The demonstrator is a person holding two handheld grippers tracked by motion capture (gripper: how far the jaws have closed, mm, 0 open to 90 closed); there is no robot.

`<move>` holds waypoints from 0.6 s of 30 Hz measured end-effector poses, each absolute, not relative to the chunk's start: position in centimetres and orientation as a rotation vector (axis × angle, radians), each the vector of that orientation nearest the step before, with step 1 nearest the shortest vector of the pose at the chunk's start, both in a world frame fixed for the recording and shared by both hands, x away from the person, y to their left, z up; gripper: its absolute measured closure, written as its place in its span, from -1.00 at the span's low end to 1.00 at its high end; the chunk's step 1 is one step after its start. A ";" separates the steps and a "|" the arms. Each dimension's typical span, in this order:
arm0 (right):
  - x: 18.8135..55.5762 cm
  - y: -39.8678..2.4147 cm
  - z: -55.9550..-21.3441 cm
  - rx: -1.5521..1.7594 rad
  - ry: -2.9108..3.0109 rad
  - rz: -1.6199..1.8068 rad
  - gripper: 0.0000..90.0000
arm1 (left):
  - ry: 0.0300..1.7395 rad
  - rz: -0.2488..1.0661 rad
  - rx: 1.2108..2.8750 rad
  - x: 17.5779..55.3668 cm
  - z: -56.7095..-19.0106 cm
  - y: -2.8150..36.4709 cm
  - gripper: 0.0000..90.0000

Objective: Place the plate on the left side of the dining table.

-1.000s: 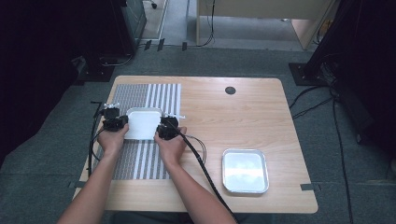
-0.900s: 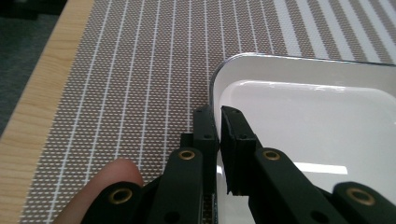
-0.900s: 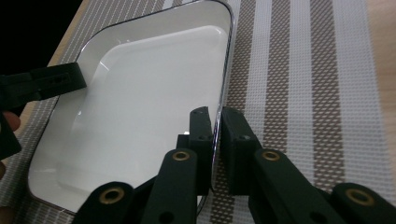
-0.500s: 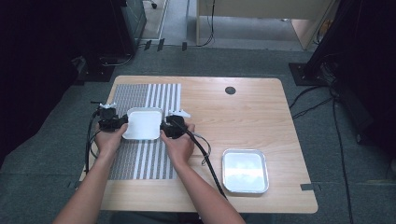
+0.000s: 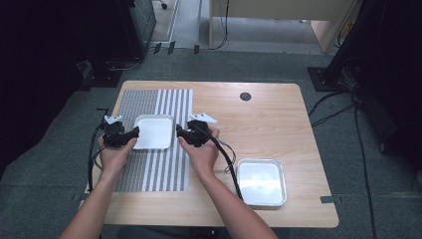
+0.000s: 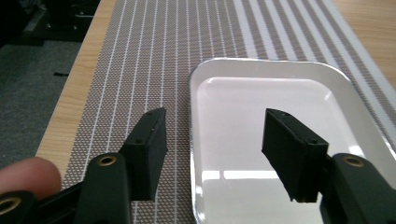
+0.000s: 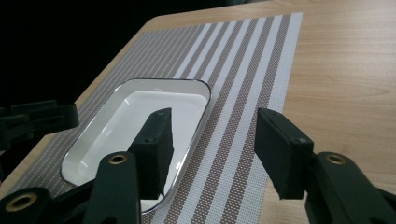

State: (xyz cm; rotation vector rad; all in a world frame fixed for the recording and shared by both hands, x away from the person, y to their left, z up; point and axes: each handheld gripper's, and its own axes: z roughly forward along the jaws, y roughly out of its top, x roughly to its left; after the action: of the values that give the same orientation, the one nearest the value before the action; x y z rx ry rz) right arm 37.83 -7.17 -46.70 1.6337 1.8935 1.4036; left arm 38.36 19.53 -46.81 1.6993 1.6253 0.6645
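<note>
Now the white tray (image 5: pixel 154 131) lies flat on the striped placemat (image 5: pixel 164 169). Each gripper sits at one end, left gripper (image 5: pixel 130 135) and right gripper (image 5: pixel 180 133), jaws just opened wide and straddling the tray's rim without pressing it. Well apart, a second tray (image 5: pixel 261 182) rests on the wooden table (image 5: pixel 268 119).

Bright overhead light — tray (image 6: pixel 261 140) glare, dark surroundings, soft focus
</note>
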 end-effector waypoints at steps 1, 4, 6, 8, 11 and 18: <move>37.7 -7.3 -46.6 1.621 1.897 1.414 0.03 | 1.617 0.659 1.697 38.1 -46.7 19.4 -0.13; 37.4 -7.8 -46.2 1.605 1.921 1.393 -0.04 | 1.585 0.651 1.709 37.5 -46.0 19.3 -0.18; 37.1 -8.3 -46.0 1.586 1.907 1.363 -0.07 | 1.571 0.645 1.698 37.1 -45.7 19.2 -0.21; 36.9 -8.9 -45.9 1.590 1.907 1.341 -0.17 | 1.552 0.634 1.701 36.6 -45.4 19.1 -0.25; 36.6 -9.9 -45.6 1.615 1.905 1.324 -0.27 | 1.534 0.623 1.697 35.8 -45.1 18.9 -0.31; 35.4 -12.3 -44.9 1.584 1.940 1.297 -0.42 | 1.462 0.592 1.704 33.5 -44.7 17.7 -0.43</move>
State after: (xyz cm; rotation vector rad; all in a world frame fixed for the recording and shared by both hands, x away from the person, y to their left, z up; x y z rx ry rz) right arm 35.45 -12.25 -44.91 1.5840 1.9404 1.2967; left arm 33.54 17.70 -44.73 1.7038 1.4623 0.5925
